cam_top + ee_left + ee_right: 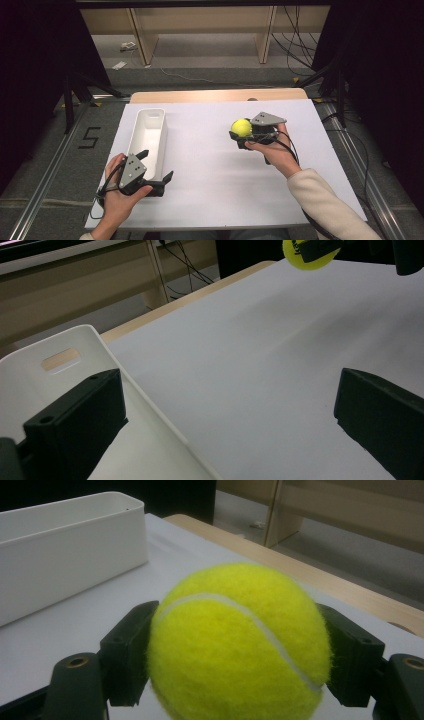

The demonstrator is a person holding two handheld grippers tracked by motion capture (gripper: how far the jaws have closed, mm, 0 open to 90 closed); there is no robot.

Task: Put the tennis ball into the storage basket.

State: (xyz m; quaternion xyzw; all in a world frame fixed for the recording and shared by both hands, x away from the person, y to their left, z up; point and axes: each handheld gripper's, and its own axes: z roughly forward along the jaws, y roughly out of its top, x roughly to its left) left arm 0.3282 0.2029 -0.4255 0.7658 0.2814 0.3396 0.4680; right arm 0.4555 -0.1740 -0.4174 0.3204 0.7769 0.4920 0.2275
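One white bin [149, 135] lies lengthwise on the left of the white table [210, 170], and what shows of its inside is bare. The left gripper [156, 170] sits at the bin's near end, jaws spread wide, one over the bin and one over the table, gripping nothing. Well to the right, the right gripper [243, 134] clamps a ball [241, 127] between its jaws.
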